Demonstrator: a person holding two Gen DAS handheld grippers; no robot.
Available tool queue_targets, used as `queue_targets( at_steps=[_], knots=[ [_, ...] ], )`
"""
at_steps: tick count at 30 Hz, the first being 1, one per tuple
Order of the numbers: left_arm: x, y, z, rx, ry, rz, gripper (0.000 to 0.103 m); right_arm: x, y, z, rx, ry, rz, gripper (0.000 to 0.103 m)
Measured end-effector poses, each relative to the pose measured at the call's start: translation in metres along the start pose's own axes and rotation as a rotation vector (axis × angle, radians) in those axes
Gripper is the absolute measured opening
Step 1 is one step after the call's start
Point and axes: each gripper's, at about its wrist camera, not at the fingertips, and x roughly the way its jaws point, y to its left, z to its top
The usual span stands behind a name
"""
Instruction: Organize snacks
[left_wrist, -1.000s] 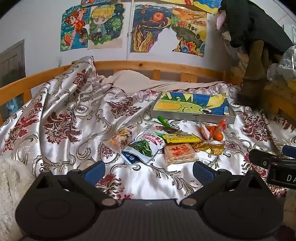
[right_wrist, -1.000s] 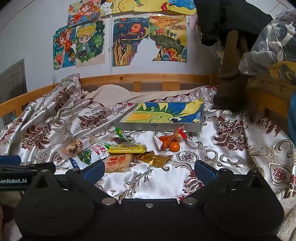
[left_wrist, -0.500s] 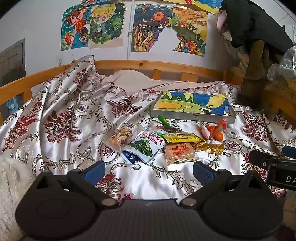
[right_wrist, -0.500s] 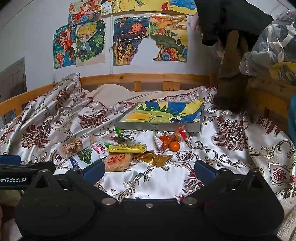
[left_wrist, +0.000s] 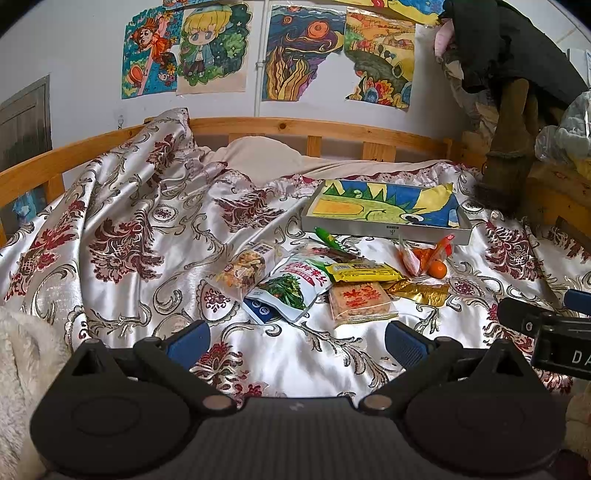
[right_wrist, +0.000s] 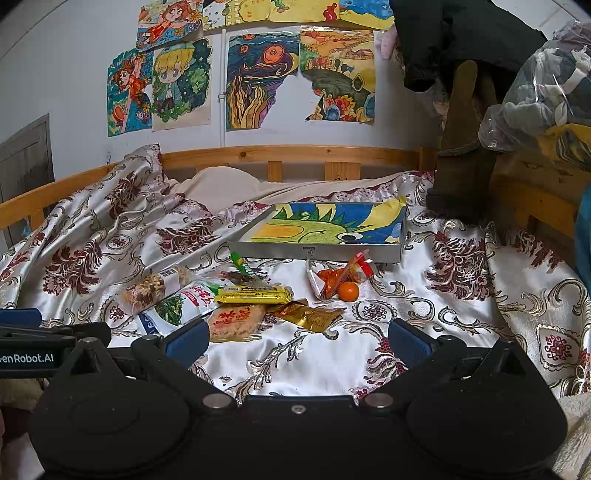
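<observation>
Snacks lie in a loose cluster on the bed's patterned satin cover (left_wrist: 155, 258), in front of a shallow grey tray (left_wrist: 386, 230) lined with a coloured drawing. At the cluster's left is a clear packet of mixed nuts (left_wrist: 243, 269), overlapped by a white pouch with green vegetables printed on it (left_wrist: 291, 288). A yellow bar (left_wrist: 364, 272) rests across the pouch's far corner, with a clear pack of orange-lettered rice cake (left_wrist: 360, 301) just in front of it and a crumpled gold wrapper (left_wrist: 421, 290) beside that. A green stick (left_wrist: 328, 238) points toward the tray. Near the tray's front wall sit a small orange fruit (left_wrist: 437, 268) and a clear bag of orange pieces (left_wrist: 417, 254).

The left gripper (left_wrist: 295, 339) hovers short of the pouch, jaws spread wide and holding nothing. The right gripper (right_wrist: 297, 338) is also wide apart and empty, its left finger (right_wrist: 184, 338) overlapping the rice cake pack's near edge in view; whether they touch I cannot tell.

Behind are the wooden bed rail (left_wrist: 332, 129) and drawings (left_wrist: 303, 51) taped to the wall.
</observation>
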Motion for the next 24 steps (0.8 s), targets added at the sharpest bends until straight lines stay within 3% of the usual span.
queue_targets(
  at_steps=[24],
  knots=[
    [0.0058,0.0035,-0.0050,-0.001,0.004,0.002,0.103,0.0001,0.0005,-0.0002,-0.002,0.001,0.000,0.102]
  ],
)
